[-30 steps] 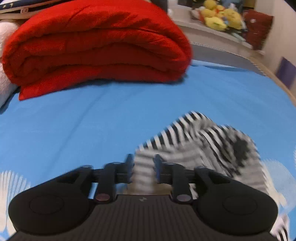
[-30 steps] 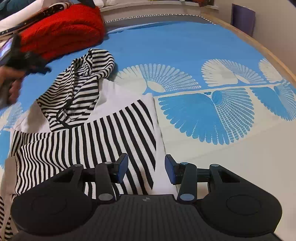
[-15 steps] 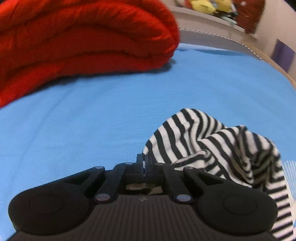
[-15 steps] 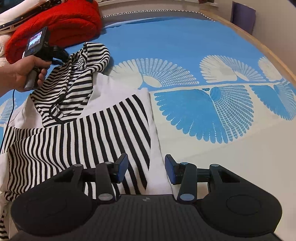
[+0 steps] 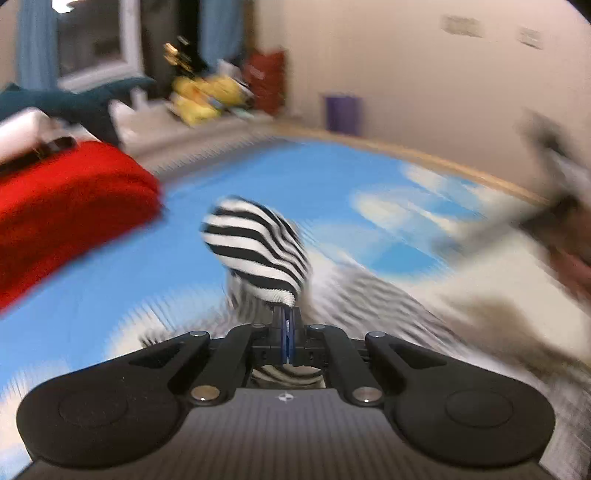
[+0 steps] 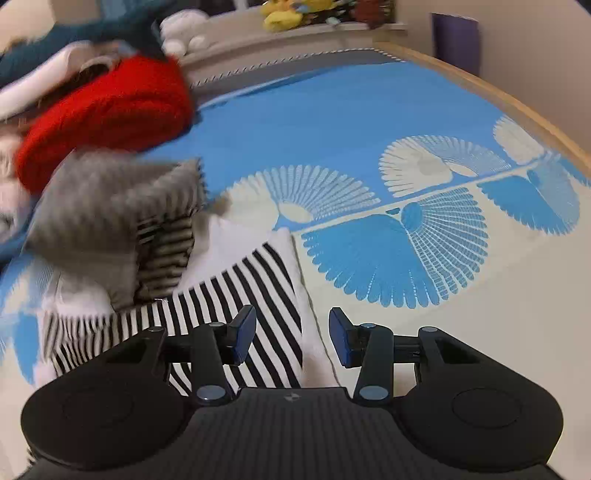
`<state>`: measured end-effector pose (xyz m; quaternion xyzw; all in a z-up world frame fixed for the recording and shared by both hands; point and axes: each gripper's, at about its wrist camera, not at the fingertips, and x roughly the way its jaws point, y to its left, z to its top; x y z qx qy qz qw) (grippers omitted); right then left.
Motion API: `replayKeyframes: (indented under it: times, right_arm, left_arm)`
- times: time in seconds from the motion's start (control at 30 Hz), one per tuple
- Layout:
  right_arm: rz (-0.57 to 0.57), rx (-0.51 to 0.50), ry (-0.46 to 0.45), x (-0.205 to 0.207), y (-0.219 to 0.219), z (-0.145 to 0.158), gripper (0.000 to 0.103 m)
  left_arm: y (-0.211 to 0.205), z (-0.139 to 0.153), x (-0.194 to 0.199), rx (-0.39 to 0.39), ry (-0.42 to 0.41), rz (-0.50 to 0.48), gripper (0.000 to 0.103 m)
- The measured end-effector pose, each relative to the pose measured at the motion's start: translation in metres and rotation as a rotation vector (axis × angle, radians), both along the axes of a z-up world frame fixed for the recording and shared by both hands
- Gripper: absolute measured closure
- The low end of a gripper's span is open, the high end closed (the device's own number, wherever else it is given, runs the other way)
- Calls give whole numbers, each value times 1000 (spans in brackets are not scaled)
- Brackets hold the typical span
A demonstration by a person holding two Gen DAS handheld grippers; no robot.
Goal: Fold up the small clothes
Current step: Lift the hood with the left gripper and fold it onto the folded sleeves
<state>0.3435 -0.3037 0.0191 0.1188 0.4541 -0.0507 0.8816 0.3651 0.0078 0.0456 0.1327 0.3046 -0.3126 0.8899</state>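
A black-and-white striped garment [image 6: 236, 295] with white panels lies on the blue patterned bed sheet [image 6: 351, 110]. My left gripper [image 5: 286, 314] is shut on a striped end of this garment [image 5: 258, 247] and holds it lifted above the bed; the view is blurred by motion. In the right wrist view the lifted part [image 6: 110, 206] is a grey blur at the left. My right gripper [image 6: 291, 332] is open and empty, low over the garment's near right edge. The right gripper shows as a blur in the left wrist view [image 5: 554, 206].
A folded red blanket [image 6: 110, 110] lies at the back left of the bed. Plush toys [image 6: 288, 14] sit on a shelf behind. The wooden bed edge [image 6: 517, 103] runs along the right, with a purple bin [image 6: 454, 37] beyond it.
My left gripper has lifted the striped end off the sheet and swung it up and toward the right. My right gripper has stayed open in about the same place.
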Motion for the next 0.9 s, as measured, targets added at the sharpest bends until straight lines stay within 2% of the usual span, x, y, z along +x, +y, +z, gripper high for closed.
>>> replayKeyframes:
  times: [0.03, 0.07, 0.1, 0.13, 0.17, 0.23, 0.3, 0.33, 0.37, 0.43, 0.47, 0.53, 0.57, 0.6, 0.7, 0.73, 0.77, 0.8, 0.83, 0.87, 0.9]
  right_arm:
    - [-15, 17, 1, -1, -2, 1, 57]
    - [-26, 38, -3, -2, -3, 3, 56]
    - [-32, 57, -17, -4, -4, 5, 56]
    - [-33, 67, -29, -5, -3, 7, 55]
    - [-25, 72, -33, -5, -1, 8, 53]
    - [-19, 101, -27, -4, 2, 5, 52]
    - [-9, 137, 2, -2, 8, -1, 51]
    - [1, 165, 22, 0, 11, -6, 51]
    - [3, 202, 45, 2, 13, -11, 51]
    - [-8, 264, 103, 3, 14, -24, 51]
    - [-10, 280, 137, 3, 16, -32, 51]
    - [-11, 268, 189, 4, 21, -44, 51]
    - [-17, 252, 206, 4, 21, -50, 51]
    - [-25, 236, 217, 5, 22, -55, 51]
    - [-40, 204, 237, 13, 21, -65, 51]
    - [-45, 205, 246, 16, 21, -68, 51]
    - [-48, 212, 251, 16, 20, -71, 52]
    - [-46, 219, 255, 19, 20, -73, 52]
    - [-43, 221, 259, 20, 21, -75, 57]
    - [-35, 223, 258, 22, 23, -75, 72]
    - [-29, 232, 250, 23, 24, -75, 82]
  left_arm:
    - [2, -1, -27, 17, 53, -42, 96]
    - [5, -3, -54, 33, 74, -51, 96]
    - [10, -2, -73, 30, 71, 2, 95]
    - [18, -1, -81, -4, 74, 79, 85]
    - [28, 2, -82, -77, 97, 181, 80]
    - [54, 5, -80, -255, 128, 396, 78]
    - [78, -5, -72, -435, 174, 575, 73]
    - [88, -19, -66, -503, 239, 661, 73]
    - [91, -29, -58, -520, 309, 726, 73]
    - [87, -60, -27, -495, 490, 835, 73]
    - [89, -73, -16, -472, 565, 845, 71]
    - [85, -94, -12, -448, 657, 861, 66]
    - [85, -101, -20, -447, 681, 856, 60]
    - [83, -107, -21, -434, 700, 847, 58]
    - [78, -120, -22, -400, 724, 838, 59]
    - [76, -123, -22, -397, 740, 836, 63]
    - [76, -126, -22, -400, 752, 833, 84]
    - [77, -126, -23, -408, 751, 821, 97]
    - [76, -123, -24, -404, 739, 796, 101]
    - [74, -119, -20, -401, 710, 778, 101]
    - [75, -105, -21, -401, 656, 765, 101]
